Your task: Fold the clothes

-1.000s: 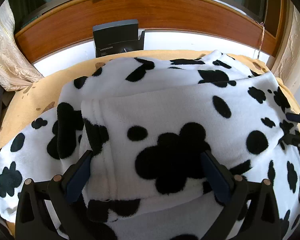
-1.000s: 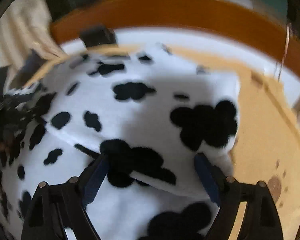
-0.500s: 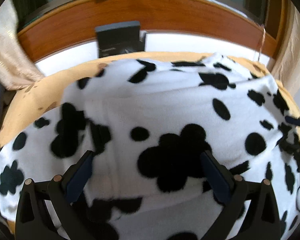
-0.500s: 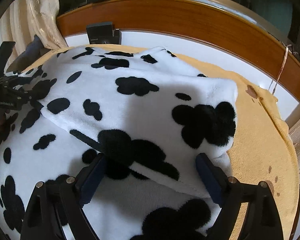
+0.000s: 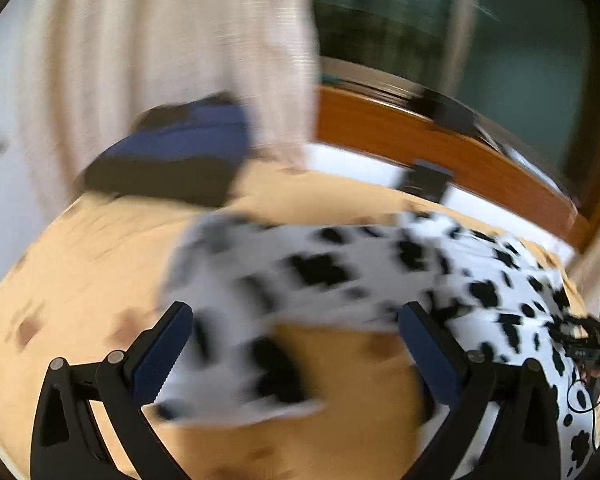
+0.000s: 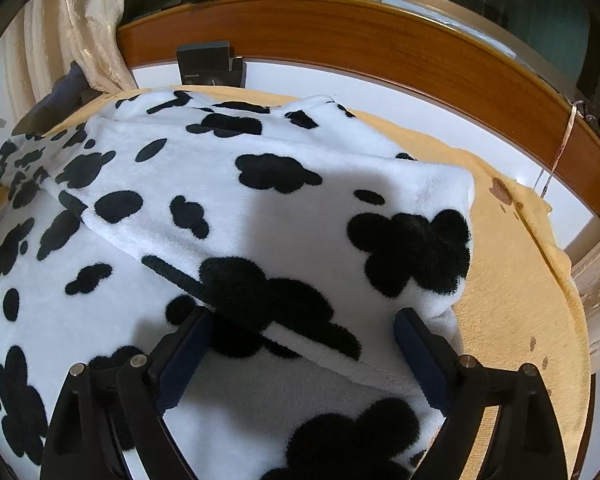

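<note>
Currently: cow-print fleece (image 6: 260, 200) partly folded, flap doubled toward 12 o'clock; my left gripper (image 5: 296, 356) and right gripper (image 6: 302, 344) both spread wide, empty.

left wrist: blurred, faces bed's left end | right wrist: close, low | shared: spotted fleece (image 5: 380, 264) (image 6: 284, 208)

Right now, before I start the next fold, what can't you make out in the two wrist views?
- Left wrist: motion blur smears the black-spotted white fleece garment; its edges are unreadable.
- Left wrist: whether the left gripper touches the fleece.
- Right wrist: the folded flap covers the layers beneath.
- Right wrist: the print on the small dark box is too small.
</note>
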{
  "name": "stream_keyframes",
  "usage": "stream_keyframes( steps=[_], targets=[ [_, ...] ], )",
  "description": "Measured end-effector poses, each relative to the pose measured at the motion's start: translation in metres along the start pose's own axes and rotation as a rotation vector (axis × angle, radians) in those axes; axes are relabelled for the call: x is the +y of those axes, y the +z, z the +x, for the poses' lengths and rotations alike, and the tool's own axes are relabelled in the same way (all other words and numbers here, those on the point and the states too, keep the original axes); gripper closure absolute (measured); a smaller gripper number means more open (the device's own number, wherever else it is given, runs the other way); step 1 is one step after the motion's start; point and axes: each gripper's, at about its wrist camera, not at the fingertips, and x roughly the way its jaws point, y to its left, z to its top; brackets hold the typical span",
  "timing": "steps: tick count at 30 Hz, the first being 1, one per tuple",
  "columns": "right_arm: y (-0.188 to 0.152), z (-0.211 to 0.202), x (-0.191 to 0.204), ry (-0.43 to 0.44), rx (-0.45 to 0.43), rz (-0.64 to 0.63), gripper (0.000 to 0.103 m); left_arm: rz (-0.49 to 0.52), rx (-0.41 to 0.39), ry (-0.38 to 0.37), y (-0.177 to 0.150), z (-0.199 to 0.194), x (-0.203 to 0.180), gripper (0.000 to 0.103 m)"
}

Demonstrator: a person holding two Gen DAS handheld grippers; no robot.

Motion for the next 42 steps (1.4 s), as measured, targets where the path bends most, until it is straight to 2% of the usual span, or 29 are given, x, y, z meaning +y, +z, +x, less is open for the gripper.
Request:
stream_keyframes(
  steps=[3,5,8,10,12,16,18,21,25,28,30,34,42],
  targets=[
    [0.006,0.002,0.001,-0.016,0.047,0.001,0.008,-0.153,-0.02,0.041,-0.013,-0.01,0.068,0.0],
    [0.014,-0.002,0.01,-0.074,0.054,0.01,0.008,-0.263,-0.036,0.016,-0.022,-0.008,0.098,0.0],
    [0.033,-0.031,0.054,-0.158,-0.073,-0.09,0.008,-0.411,-0.058,-0.029,-0.033,-0.002,0.134,0.0],
    [0.05,-0.055,0.098,-0.115,-0.162,-0.169,0.008,-0.457,-0.063,-0.051,-0.037,0.004,0.141,0.0],
    [0.065,-0.078,0.163,-0.022,-0.236,-0.31,0.008,-0.471,-0.062,-0.053,-0.04,0.007,0.143,0.0],
    [0.076,-0.098,0.286,0.15,-0.303,-0.589,0.008,-0.5,-0.061,-0.057,-0.045,0.013,0.148,0.0],
    [0.074,-0.099,0.344,0.225,-0.322,-0.711,0.008,-0.515,-0.06,-0.059,-0.047,0.016,0.15,0.0],
    [0.073,-0.089,0.418,0.335,-0.304,-0.821,0.009,-0.561,-0.077,-0.089,-0.051,0.015,0.158,0.0],
    [0.072,-0.066,0.489,0.401,-0.251,-0.92,0.03,-0.61,-0.115,-0.08,-0.053,0.01,0.169,0.0],
    [0.079,-0.049,0.512,0.415,-0.208,-0.933,0.036,-0.584,-0.097,-0.057,-0.052,0.015,0.164,0.0],
    [0.08,-0.038,0.524,0.389,-0.188,-0.957,0.039,-0.562,-0.086,-0.038,-0.051,0.016,0.161,0.0],
    [0.086,-0.014,0.529,0.367,-0.129,-0.938,0.071,-0.571,-0.09,-0.043,-0.052,0.014,0.166,0.0],
    [0.09,-0.006,0.527,0.378,-0.122,-0.907,0.072,-0.57,-0.093,-0.038,-0.051,0.013,0.165,0.0]
  ],
)
